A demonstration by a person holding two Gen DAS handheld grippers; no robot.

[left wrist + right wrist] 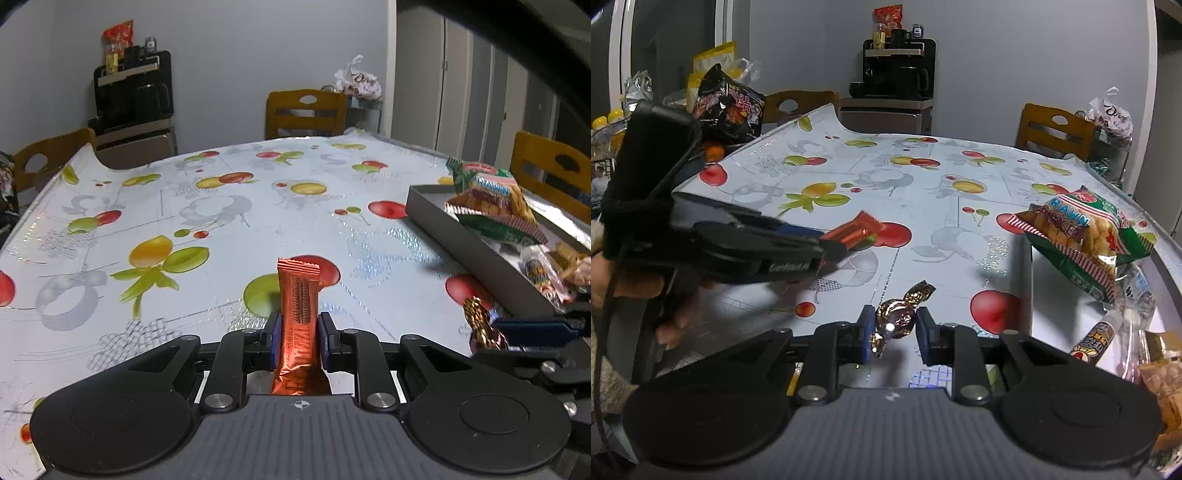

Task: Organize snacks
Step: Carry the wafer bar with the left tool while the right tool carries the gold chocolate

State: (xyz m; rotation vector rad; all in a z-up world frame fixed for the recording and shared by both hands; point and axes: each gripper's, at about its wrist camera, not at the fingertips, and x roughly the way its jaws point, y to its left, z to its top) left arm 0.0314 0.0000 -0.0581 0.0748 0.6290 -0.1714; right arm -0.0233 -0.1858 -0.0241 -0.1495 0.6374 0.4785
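My left gripper point(297, 334) is shut on an orange-red snack bar point(298, 302) that sticks out forward above the fruit-patterned tablecloth point(207, 221). In the right wrist view the same left gripper point(836, 242) comes in from the left with the bar point(857, 230) in it. My right gripper point(895, 325) is shut on a gold-brown twist-wrapped candy point(899, 314), also seen as the candy point(480, 325) at the right of the left wrist view. A grey tray point(461, 229) to the right holds a prawn cracker bag point(491, 199) and several small snacks.
The tray point(1031, 280) lies near the table's right edge, with the prawn cracker bag point(1078, 236) in it. Wooden chairs point(306, 112) stand around the table. A black noodle packet point(729, 107) lies at the far left corner. A person's hand point(635, 286) holds the left gripper.
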